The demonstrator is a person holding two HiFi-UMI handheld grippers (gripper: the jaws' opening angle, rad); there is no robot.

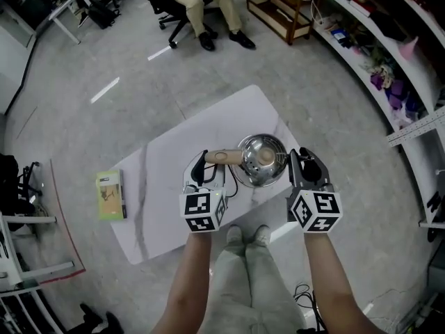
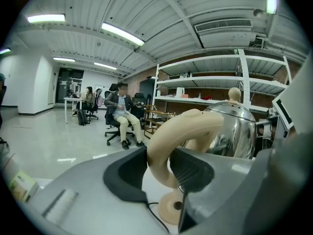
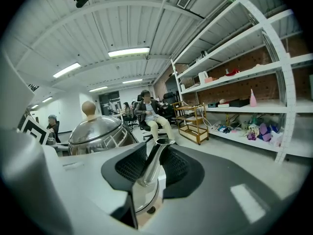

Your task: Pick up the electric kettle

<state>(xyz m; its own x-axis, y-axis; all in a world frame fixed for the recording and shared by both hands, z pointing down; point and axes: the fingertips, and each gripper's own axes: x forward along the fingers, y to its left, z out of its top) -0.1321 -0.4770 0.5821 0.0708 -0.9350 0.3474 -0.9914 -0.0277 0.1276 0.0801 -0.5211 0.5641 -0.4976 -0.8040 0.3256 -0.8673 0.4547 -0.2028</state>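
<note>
— Over the white tabletop, what is that shiny thing?
— That is the electric kettle. It sits between two claws, by the tabletop's near edge.
— What does the left claw do?
— It squeezes tight on the pale handle.
— And the right claw?
— It is closed on the thin metal spout.
— Is the lid on?
— Yes, with a round knob on top.

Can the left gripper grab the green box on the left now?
Probably not yet: left gripper is clamped on the kettle handle, right gripper on the spout; the box itself lies unobstructed.
</note>
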